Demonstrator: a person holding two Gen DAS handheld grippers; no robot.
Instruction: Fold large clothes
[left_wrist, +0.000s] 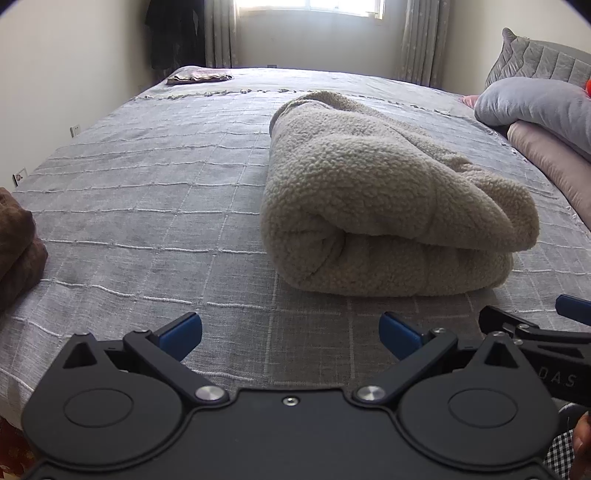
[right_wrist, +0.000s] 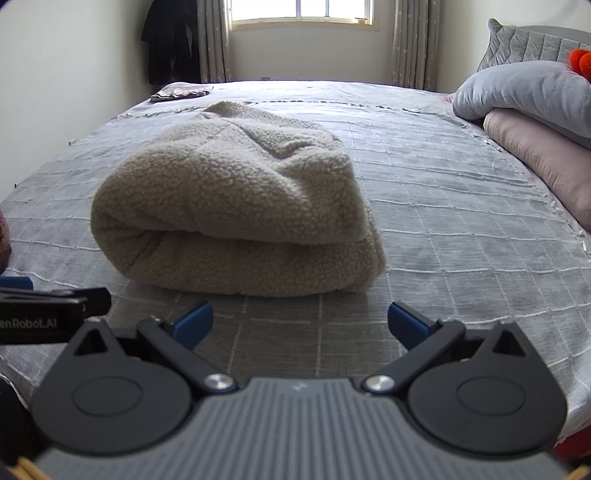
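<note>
A beige fleece garment (left_wrist: 373, 199) lies folded in a thick bundle on the grey checked bedspread (left_wrist: 147, 206). It also shows in the right wrist view (right_wrist: 236, 206). My left gripper (left_wrist: 290, 334) is open and empty, low over the bed's near edge, short of the bundle and to its left. My right gripper (right_wrist: 300, 326) is open and empty, just in front of the bundle's near fold. The right gripper's blue fingertips (left_wrist: 572, 308) show at the right edge of the left wrist view. The left gripper's body (right_wrist: 51, 310) shows at the left edge of the right wrist view.
A brown folded garment (left_wrist: 18, 251) lies at the bed's left edge. A small folded cloth (left_wrist: 199, 75) lies at the far left corner. Grey and pink bedding with pillows (right_wrist: 535, 110) is stacked on the right. A window with curtains (right_wrist: 301, 14) is behind the bed.
</note>
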